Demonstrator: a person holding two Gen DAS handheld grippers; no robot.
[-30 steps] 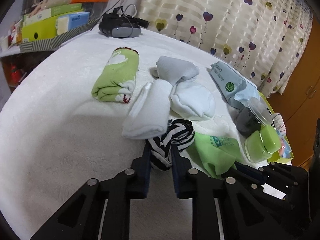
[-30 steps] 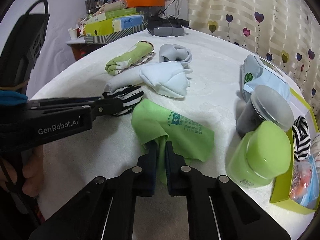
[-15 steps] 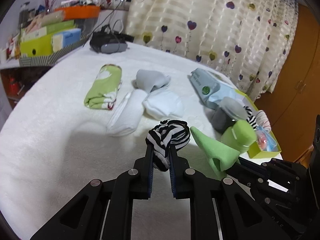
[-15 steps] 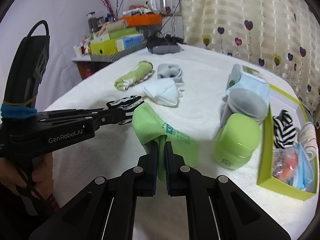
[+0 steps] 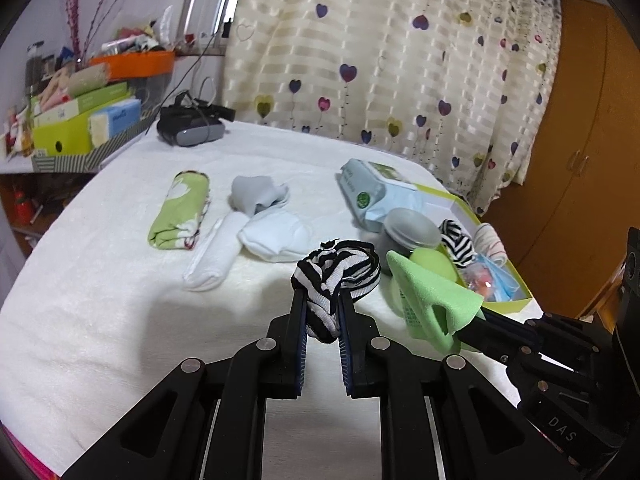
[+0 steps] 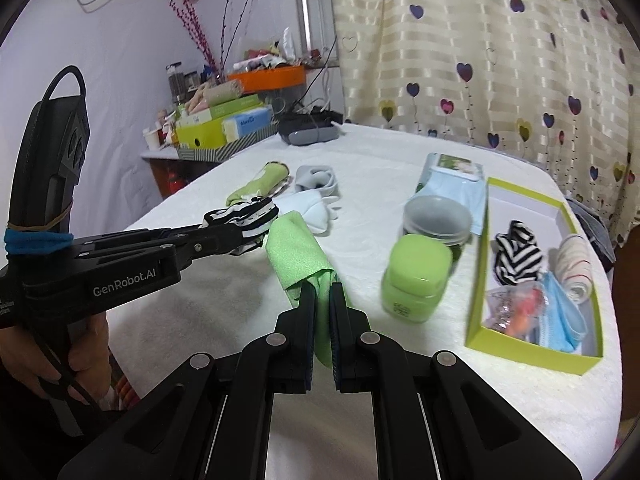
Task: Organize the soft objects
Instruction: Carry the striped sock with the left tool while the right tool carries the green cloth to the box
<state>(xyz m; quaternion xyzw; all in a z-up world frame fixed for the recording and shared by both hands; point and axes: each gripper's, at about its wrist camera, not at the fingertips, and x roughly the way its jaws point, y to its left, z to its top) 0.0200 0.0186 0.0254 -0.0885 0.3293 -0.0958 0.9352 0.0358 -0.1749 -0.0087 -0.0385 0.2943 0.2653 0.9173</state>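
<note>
My left gripper (image 5: 322, 300) is shut on a black-and-white striped sock (image 5: 338, 270) and holds it above the white table (image 5: 100, 300); the sock also shows in the right wrist view (image 6: 244, 216). My right gripper (image 6: 322, 292) is shut on a light green cloth (image 6: 298, 248), lifted off the table; it also shows in the left wrist view (image 5: 432, 296). A lime-green open box (image 6: 520, 346) at the right holds another striped sock (image 6: 518, 256), a rolled cloth (image 6: 574, 264) and blue items.
On the table lie a green rolled towel (image 5: 180, 210), a grey sock (image 5: 256, 196), white socks (image 5: 280, 236), a wipes pack (image 5: 380, 196), a grey-lidded jar (image 6: 436, 216) and a green jar (image 6: 416, 276). A headset (image 5: 190, 126) and stacked boxes (image 5: 80, 124) stand at the back left.
Both grippers have lifted their cloths up off the table and drawn back. The striped sock and the green cloth now hang clear of the surface.
</note>
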